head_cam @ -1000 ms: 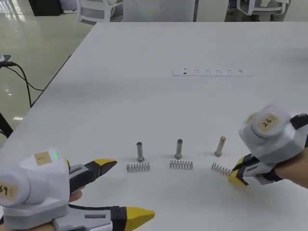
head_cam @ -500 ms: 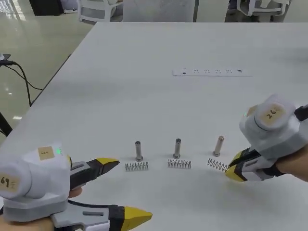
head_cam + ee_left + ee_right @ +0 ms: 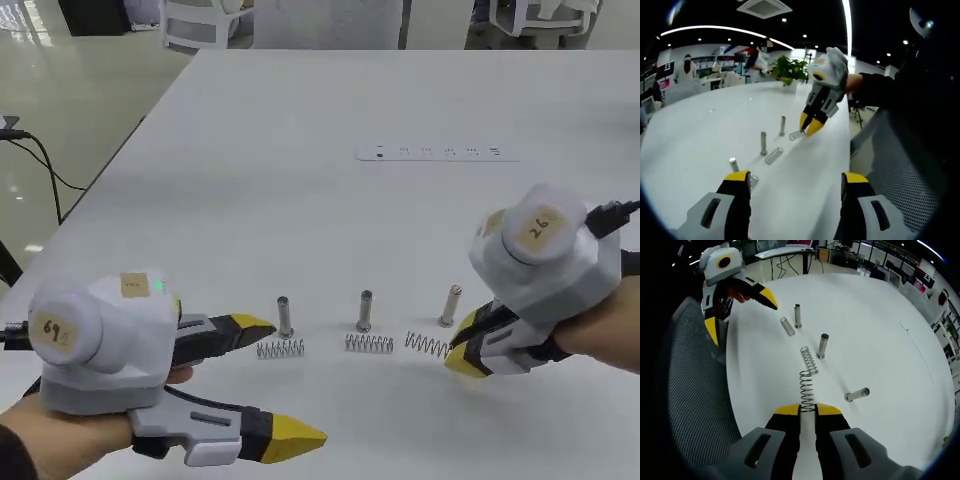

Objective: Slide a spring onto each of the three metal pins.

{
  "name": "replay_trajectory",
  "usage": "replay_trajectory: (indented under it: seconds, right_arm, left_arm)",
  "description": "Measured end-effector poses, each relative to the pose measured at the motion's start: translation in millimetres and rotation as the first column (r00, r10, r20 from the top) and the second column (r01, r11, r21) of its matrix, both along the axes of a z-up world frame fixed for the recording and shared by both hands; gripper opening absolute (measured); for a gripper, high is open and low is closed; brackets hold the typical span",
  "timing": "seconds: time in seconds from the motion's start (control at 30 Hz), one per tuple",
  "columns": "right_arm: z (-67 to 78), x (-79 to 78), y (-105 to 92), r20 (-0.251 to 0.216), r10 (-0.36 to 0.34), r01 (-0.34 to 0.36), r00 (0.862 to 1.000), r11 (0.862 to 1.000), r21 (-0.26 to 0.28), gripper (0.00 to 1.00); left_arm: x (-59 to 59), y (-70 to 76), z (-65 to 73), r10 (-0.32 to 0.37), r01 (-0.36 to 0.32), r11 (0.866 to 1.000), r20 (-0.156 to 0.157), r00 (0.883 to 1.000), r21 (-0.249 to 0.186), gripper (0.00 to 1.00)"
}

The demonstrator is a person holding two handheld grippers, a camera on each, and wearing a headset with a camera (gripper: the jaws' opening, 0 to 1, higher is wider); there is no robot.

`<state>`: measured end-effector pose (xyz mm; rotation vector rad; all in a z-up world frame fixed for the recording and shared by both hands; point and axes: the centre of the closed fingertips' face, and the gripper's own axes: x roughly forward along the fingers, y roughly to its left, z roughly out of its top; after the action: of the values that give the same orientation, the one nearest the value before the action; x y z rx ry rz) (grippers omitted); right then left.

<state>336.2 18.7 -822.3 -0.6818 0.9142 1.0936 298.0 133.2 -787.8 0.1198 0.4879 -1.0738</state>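
1. The right gripper (image 3: 458,345) is low over the white table (image 3: 300,200), its jaws pinched nearly together on one end of the right spring (image 3: 427,345). In the right gripper view the coil runs straight out from between the yellow tips.
2. That spring lies just in front of the right pin (image 3: 452,305) and is not on it. I cannot tell whether its free end touches the table.
3. The left gripper (image 3: 285,380) has its jaws spread wide and grips nothing. One yellow tip sits just beside the left pin (image 3: 284,316); the other is nearer the person.
4. The three pins form a row across the table, the middle pin (image 3: 365,311) between the other two. The left and middle pins stand upright, while the right one looks slightly tilted.
5. The left spring (image 3: 280,349) and middle spring (image 3: 369,343) lie flat on the table, each just in front of its pin.
6. A power strip (image 3: 438,153) lies farther back, well apart from the row.
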Motion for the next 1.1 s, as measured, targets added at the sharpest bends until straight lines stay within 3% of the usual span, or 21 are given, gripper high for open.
replay_trajectory:
  seconds: [0.5, 0.87, 1.1]
  right_arm:
    - [5.7, -10.2, 26.1, 0.002, 0.108, -0.108, 0.994, 0.994, -0.019, 0.07]
    - [9.3, -16.1, 38.5, 0.001, 0.165, -0.165, 0.986, 0.986, -0.026, 0.07]
    - [9.6, -23.0, 46.0, -0.004, 0.22, -0.22, 0.975, 0.975, -0.029, 0.07]
  left_arm:
    - [14.9, -27.0, -5.2, -0.087, 0.087, 0.996, 0.01, 0.996, 0.016, 0.56]
    - [18.5, -35.0, -5.8, -0.11, 0.11, 0.994, 0.017, 0.994, -0.001, 0.41]
    - [19.1, -39.2, -5.0, -0.13, 0.13, 0.992, 0.043, 0.991, 0.002, 0.31]
